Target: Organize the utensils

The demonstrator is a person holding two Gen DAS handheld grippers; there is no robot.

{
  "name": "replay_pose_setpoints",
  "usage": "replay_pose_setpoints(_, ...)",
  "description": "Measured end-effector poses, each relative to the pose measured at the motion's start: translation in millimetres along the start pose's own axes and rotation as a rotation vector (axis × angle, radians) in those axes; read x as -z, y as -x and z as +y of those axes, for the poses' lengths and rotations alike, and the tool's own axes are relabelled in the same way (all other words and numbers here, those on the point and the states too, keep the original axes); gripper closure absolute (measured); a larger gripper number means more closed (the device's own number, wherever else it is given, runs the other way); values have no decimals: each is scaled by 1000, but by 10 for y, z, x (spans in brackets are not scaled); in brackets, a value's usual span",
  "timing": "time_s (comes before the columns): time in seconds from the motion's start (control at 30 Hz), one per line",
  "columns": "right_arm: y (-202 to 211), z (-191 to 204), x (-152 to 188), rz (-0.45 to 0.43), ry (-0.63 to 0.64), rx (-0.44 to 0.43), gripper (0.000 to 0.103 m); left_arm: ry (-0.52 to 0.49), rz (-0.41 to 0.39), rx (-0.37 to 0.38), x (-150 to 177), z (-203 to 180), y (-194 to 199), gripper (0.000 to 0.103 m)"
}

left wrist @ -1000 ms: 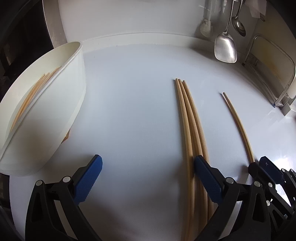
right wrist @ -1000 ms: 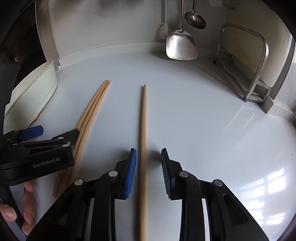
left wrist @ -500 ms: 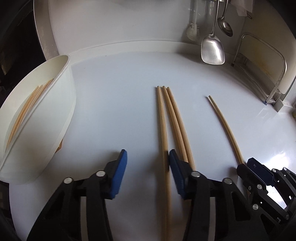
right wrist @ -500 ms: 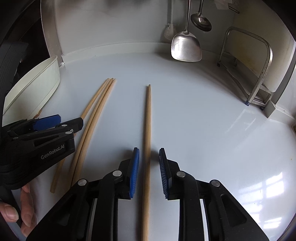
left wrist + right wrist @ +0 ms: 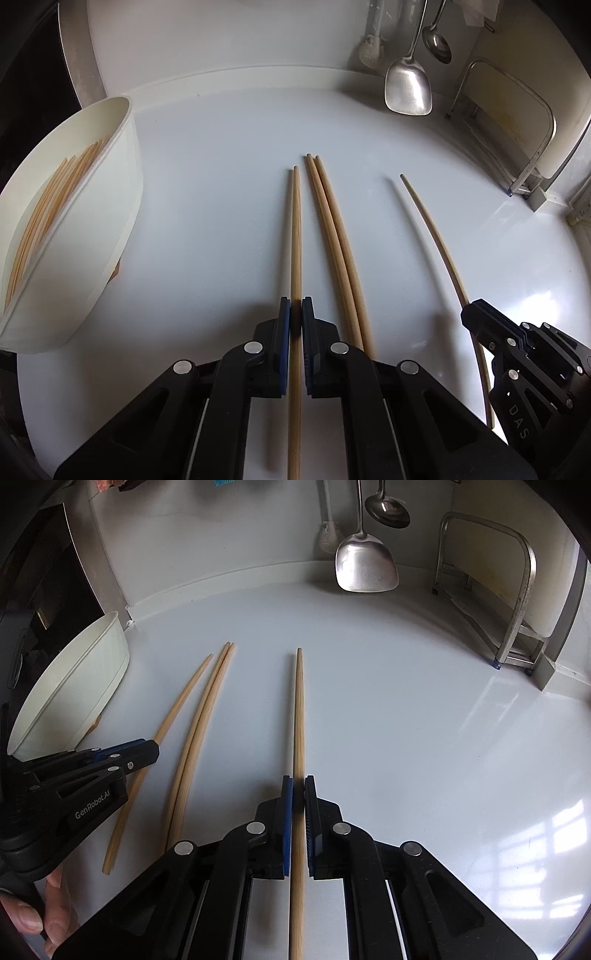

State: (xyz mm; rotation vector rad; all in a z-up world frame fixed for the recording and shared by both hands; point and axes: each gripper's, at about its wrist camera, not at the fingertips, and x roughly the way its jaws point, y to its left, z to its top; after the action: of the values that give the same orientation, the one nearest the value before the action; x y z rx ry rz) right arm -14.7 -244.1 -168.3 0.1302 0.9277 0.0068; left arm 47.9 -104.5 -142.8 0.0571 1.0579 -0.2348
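Nearest, the left gripper [image 5: 296, 314] and the right gripper [image 5: 298, 794] each show jaws that have just been closing; each pair now clamps one chopstick.

The left chopstick [image 5: 295, 236] has separated from the group of three seen a moment ago and appears slightly raised off the worktop [image 5: 221, 229]. The remaining pair [image 5: 332, 236] lies just to its right, touching along its length. The right chopstick [image 5: 299, 716] sits alone, further right.

To the left stands the white tub [image 5: 110, 206], tilted, with several chopsticks [image 5: 48, 199] already inside.

Farthest, a spatula [image 5: 365, 565] and ladle [image 5: 388, 507] hang on the wall.

Both grasps look secure, so transfer to the tub probably follows; two chopsticks remain.
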Motion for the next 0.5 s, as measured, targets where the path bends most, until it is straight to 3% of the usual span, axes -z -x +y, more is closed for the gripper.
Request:
replay_pose_setpoints(0.27,330,78,-191,-33,-3,-36,97,5,-30,28,-189,17,504,96)
replay_pose_setpoints(0.5,633,500,-592,-79,73,-58,97,76,-97,-8,-393,545,999,96)
